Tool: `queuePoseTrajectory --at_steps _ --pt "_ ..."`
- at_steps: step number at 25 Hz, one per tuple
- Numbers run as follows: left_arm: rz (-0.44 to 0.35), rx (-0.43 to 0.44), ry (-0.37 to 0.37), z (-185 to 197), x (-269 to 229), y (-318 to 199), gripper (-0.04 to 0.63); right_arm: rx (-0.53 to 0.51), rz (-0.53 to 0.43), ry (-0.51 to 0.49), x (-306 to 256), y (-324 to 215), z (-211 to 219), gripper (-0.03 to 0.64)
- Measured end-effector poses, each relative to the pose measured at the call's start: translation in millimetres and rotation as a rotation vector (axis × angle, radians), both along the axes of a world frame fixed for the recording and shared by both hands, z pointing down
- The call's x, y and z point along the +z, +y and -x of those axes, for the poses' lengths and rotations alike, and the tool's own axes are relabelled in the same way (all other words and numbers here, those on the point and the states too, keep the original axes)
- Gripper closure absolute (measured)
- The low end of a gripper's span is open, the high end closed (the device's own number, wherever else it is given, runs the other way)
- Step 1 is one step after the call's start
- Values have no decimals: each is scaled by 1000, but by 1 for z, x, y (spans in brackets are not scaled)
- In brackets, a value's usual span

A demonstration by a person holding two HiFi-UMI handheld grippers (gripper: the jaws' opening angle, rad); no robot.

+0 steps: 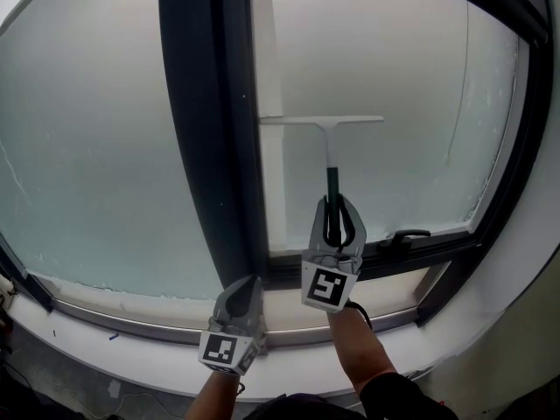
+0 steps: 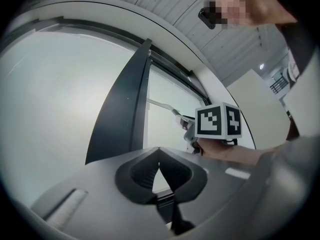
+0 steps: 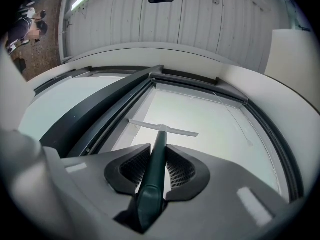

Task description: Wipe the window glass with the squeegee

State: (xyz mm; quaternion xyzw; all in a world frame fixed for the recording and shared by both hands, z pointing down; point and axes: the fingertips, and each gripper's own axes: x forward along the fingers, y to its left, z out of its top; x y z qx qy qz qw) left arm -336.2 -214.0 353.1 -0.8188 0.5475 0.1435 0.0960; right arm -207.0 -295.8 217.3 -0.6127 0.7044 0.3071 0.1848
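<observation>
The squeegee has a white blade (image 1: 321, 121) lying flat against the right pane of the window glass (image 1: 394, 86), and a dark green handle (image 1: 332, 189) running down from it. My right gripper (image 1: 336, 224) is shut on that handle; in the right gripper view the handle (image 3: 154, 170) passes between the pads and the blade (image 3: 163, 128) lies across the glass ahead. My left gripper (image 1: 240, 297) hangs lower, at the foot of the mullion, shut with nothing in it. In the left gripper view its tips (image 2: 159, 165) meet, with the right gripper's marker cube (image 2: 218, 120) beyond.
A thick dark mullion (image 1: 208, 129) divides the left pane (image 1: 87, 147) from the right one. A black window handle (image 1: 403, 235) sits on the lower frame to the right of my right gripper. A pale sill (image 1: 131, 326) runs below the glass.
</observation>
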Motion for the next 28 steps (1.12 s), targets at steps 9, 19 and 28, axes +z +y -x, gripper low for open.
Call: queuePoseTrajectory --at_steps 9,19,28 --pt "15 1 4 -4 8 -1 597 2 36 9 18 3 -1 520" --pt "30 -11 10 -5 15 1 597 -5 61 1 34 7 -3 520" --pt "67 -3 13 -6 30 4 597 6 108 18 55 10 -3 520"
